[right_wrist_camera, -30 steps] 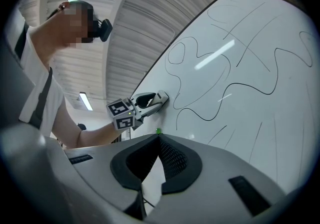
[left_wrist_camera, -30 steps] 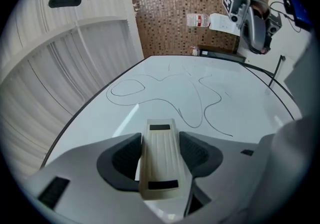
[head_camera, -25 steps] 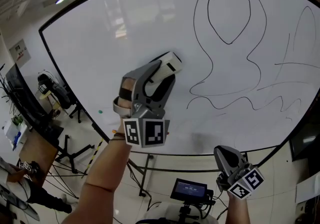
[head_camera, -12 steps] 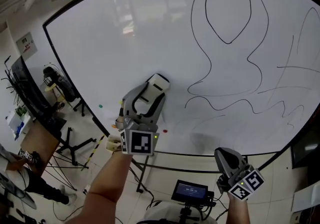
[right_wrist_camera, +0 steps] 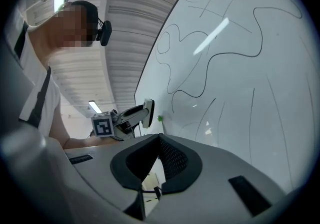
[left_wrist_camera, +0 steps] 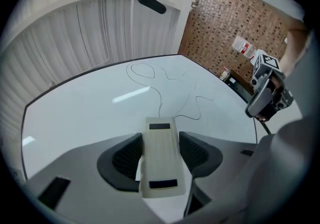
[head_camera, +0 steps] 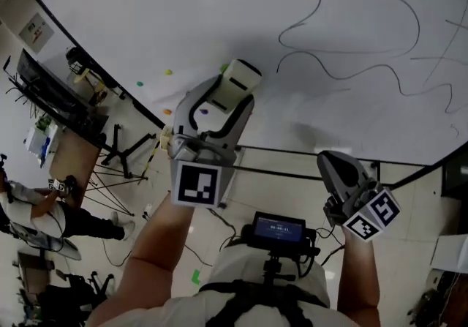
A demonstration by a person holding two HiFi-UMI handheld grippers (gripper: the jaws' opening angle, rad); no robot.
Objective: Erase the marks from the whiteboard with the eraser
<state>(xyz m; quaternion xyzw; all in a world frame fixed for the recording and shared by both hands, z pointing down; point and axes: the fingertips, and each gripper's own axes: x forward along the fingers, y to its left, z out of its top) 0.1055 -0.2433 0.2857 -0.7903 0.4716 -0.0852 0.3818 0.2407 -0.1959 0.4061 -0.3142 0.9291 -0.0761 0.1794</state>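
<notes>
Low beside the person's body, the right gripper (right_wrist_camera: 159,140) has its jaws pressed together with nothing between them. Farther out, the left gripper (head_camera: 230,95) clamps the cream rectangular eraser (left_wrist_camera: 161,158) by its long sides. The eraser's far end juts past the fingertips toward the large white whiteboard (head_camera: 219,11), left of the thin black curved marks (left_wrist_camera: 160,98).

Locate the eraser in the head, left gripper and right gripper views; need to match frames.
Head view: eraser left of centre, held in the left claw, in front of the lower part of the whiteboard.
Left gripper view: bottom centre, clamped between the jaws.
Right gripper view: small, left of centre, at the tip of the left claw.
Shared landmark: the scribbled whiteboard, visible in all three.
</notes>
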